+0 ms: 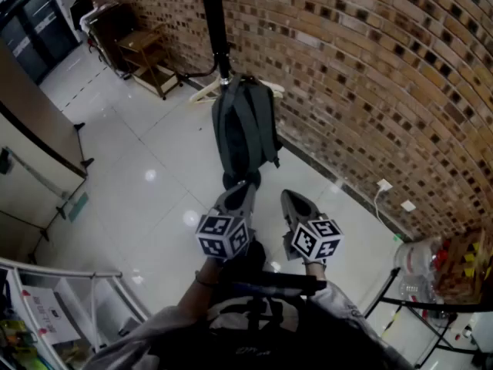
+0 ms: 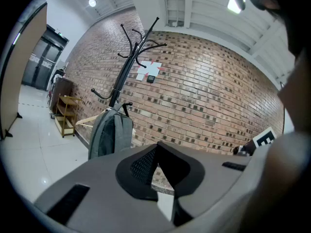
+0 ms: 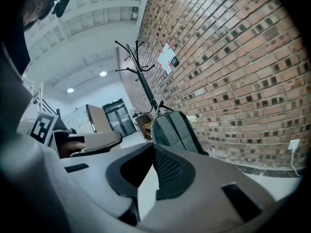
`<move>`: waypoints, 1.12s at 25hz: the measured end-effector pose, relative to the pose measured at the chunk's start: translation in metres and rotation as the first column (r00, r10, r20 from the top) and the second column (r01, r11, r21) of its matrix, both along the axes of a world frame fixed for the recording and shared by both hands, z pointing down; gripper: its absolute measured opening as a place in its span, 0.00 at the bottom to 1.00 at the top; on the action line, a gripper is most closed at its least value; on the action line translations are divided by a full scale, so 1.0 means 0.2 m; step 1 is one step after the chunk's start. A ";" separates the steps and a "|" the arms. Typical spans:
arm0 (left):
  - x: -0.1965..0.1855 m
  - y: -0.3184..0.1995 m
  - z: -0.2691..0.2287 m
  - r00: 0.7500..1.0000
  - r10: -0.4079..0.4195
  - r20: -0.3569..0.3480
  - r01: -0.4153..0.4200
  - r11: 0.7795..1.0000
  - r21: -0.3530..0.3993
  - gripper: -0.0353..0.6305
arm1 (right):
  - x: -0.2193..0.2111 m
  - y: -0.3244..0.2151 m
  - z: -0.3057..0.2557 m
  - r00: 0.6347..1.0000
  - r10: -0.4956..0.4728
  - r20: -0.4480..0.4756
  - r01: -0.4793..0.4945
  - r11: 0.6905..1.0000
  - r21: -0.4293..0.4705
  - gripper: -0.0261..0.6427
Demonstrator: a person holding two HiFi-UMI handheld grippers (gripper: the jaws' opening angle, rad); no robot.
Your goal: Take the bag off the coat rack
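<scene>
Currently bag (image 1: 245, 126) hangs on coat rack (image 1: 214, 21), long axis vertical; left tool (image 2: 157, 148), right tool (image 3: 153, 150) clenched, empty.

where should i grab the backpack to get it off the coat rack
Grip the top of the backpack, just under the hook of the coat rack. It hangs upright with its straps toward you, so come from the front, slightly above, and probably lift up to clear the hook.

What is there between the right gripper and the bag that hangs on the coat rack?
Only bare floor, in the head view: nothing stands between the right gripper and the bag.
</scene>
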State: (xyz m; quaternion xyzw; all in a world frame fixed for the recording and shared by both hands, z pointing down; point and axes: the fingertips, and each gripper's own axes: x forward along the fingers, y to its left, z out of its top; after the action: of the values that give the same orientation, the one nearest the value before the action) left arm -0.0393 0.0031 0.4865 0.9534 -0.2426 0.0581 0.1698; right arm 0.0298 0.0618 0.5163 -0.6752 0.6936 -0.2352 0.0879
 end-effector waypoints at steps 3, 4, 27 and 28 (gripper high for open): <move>0.07 -0.15 0.01 1.000 -0.002 0.004 0.002 1.000 -0.010 0.06 | 0.08 -0.15 -0.02 0.999 -0.009 0.040 0.008 1.000 0.024 0.03; 0.09 -0.21 0.00 1.000 -0.004 0.008 0.004 1.000 -0.012 0.06 | 0.11 -0.21 -0.03 0.999 -0.009 0.035 0.009 1.000 0.023 0.03; 0.33 -0.92 0.01 0.993 -0.120 0.013 0.121 0.987 -0.102 0.06 | 0.55 -1.16 -0.25 0.955 -0.170 -0.245 0.176 0.984 0.004 0.22; 0.32 -0.92 0.02 0.990 -0.141 0.018 0.142 0.984 -0.110 0.06 | 0.55 -1.19 -0.26 0.945 -0.190 -0.266 0.196 0.981 -0.004 0.25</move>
State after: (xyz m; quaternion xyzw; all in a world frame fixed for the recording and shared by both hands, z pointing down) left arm 0.0244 -0.1813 0.4898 0.9226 -0.3068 0.0640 0.2248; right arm 0.1401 -0.1771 0.4634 -0.6285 0.7644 -0.1423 -0.0213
